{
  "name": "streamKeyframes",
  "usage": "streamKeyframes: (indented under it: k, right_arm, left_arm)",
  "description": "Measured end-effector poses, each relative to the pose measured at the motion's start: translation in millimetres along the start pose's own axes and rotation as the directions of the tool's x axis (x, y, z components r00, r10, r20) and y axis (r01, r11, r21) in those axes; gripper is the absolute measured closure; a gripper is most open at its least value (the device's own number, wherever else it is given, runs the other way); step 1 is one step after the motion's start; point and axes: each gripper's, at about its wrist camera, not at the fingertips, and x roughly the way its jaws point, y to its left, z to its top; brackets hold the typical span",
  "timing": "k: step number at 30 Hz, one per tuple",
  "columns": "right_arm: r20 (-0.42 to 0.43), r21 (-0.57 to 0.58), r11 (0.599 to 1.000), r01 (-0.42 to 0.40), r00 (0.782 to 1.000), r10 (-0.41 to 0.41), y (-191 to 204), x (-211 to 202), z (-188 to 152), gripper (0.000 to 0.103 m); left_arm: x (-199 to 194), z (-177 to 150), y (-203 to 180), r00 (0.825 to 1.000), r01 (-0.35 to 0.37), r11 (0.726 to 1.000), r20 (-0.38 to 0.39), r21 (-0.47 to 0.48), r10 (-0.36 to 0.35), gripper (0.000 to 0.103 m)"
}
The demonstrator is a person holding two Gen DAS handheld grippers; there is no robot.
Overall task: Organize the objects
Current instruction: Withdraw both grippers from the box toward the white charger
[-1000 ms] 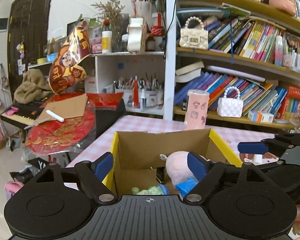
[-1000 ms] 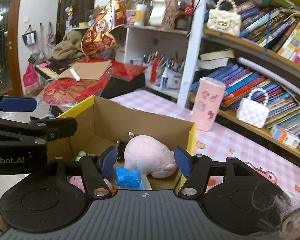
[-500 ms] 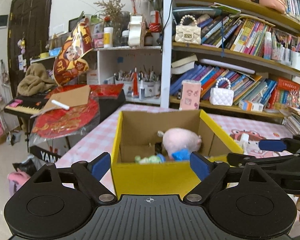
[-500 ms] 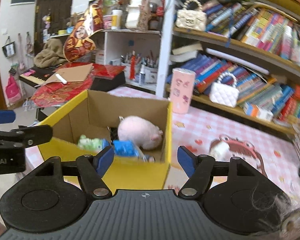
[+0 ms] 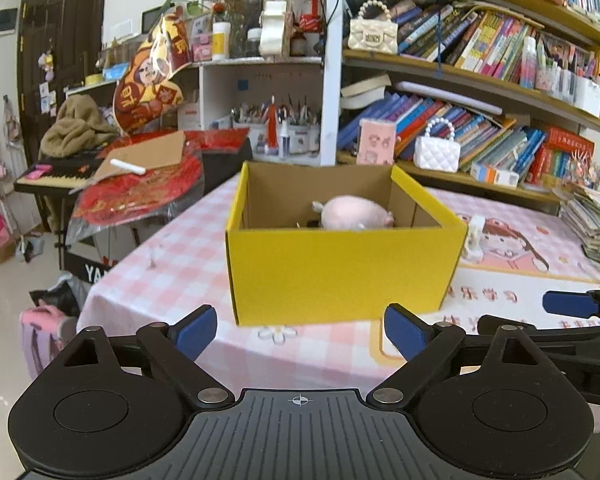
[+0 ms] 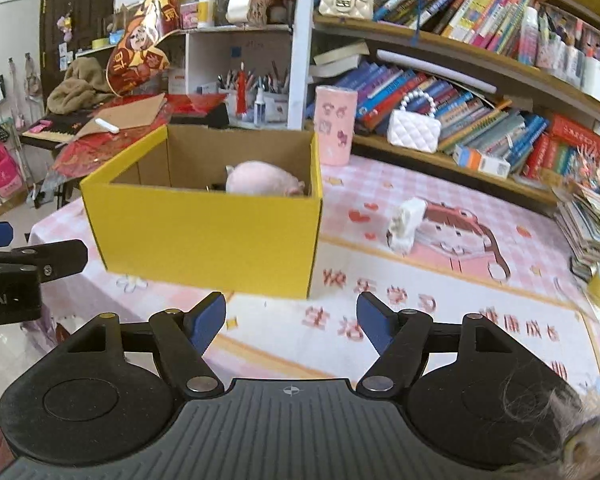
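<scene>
Yellow box on the pink tablecloth is the landmark; pink plush already inside it. Small white toy lies loose right of box, long axis tilted, leaning away. Right gripper: in front of box, toy ahead-right, prob nearer. Left gripper: further left. Both have just been opening; spread wide, nothing btw them.

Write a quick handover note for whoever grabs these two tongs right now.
Left tongs: open, empty, jaws just widened.
Right tongs: open, empty, jaws just widened.
Both sit short of the yellow box on the checked tablecloth.
Done: pink plush lies inside the box.
Left: small white toy lies on the cloth to the right of the box; likely next. Pink cylinder stands behind the box.
</scene>
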Motion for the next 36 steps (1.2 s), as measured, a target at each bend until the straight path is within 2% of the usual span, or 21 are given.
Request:
streamKeyframes:
  k: [10,19,26,36]
  right_arm:
    - [-0.041,0.063,0.994,0.089,0.995,-0.086,-14.6,-17.7,-25.7,0.025]
    - [-0.085,0.14,0.973,0.182,0.982,-0.171,-36.6,-29.0,-42.1,0.024]
    - [-0.121,0.215,0.946,0.243,0.968,-0.221,-61.0,-32.8,-49.6,0.024]
    - [-0.157,0.251,0.92,0.3,0.951,-0.267,-103.7,-27.9,-50.8,0.024]
  left_arm:
    - [0.0,-15.8,-20.9,0.996,0.07,0.996,-0.059,0.061,-0.066,0.008]
    - [6.2,-20.6,-51.6,0.983,0.169,0.976,-0.095,0.135,-0.157,0.008]
    - [15.9,-16.7,-75.4,0.971,0.229,0.956,-0.11,0.183,-0.211,0.007]
    - [35.6,-5.6,-114.8,0.961,0.266,0.941,-0.127,0.207,-0.244,0.007]
